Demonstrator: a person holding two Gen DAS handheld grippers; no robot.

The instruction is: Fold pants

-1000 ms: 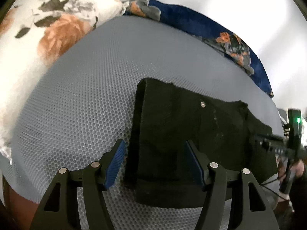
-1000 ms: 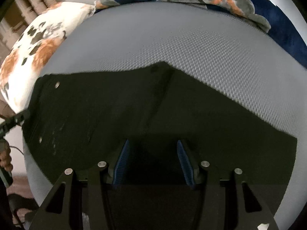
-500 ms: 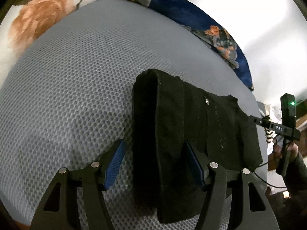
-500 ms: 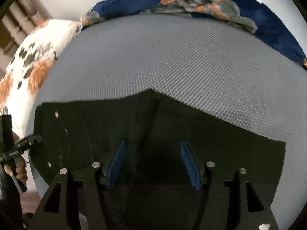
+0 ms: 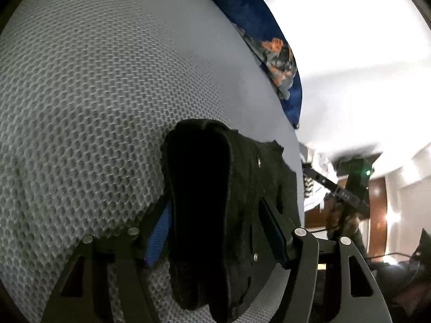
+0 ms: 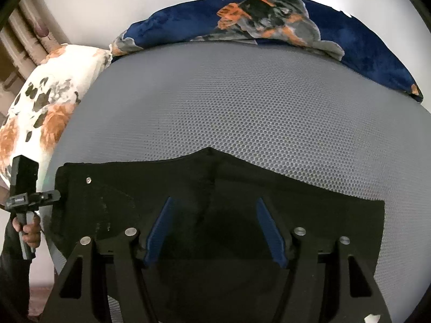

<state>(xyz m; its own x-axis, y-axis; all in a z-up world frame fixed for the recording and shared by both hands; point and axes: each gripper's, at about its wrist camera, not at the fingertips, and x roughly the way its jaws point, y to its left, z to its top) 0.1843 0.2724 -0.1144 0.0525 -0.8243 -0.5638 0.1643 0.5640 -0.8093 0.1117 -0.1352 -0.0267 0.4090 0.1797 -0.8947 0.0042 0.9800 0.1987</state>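
Note:
Black pants (image 6: 296, 210) lie folded lengthwise on a grey mesh mattress (image 6: 242, 107). In the left wrist view their thick folded end (image 5: 204, 188) fills the gap between my left gripper's (image 5: 215, 204) fingers. The blue pads stand at both sides of it without squeezing. My right gripper (image 6: 214, 200) hovers over the middle of the pants, pointing steeply down. Its jaws are opening, and nothing is pinched between them. At the pants' left end in the right wrist view, the left gripper (image 6: 55, 196) meets the cloth, held by a hand (image 6: 29, 231).
A dark blue floral blanket (image 6: 350, 43) is bunched along the mattress's far edge. A white pillow with orange flowers (image 6: 48, 102) lies at the far left. The mattress edge drops off just right of the pants in the left wrist view, with a wooden door (image 5: 377, 215) beyond.
My left gripper has moved in low over the pants' end, which now lies between its fingers. My right gripper has risen off the cloth and its jaws have widened.

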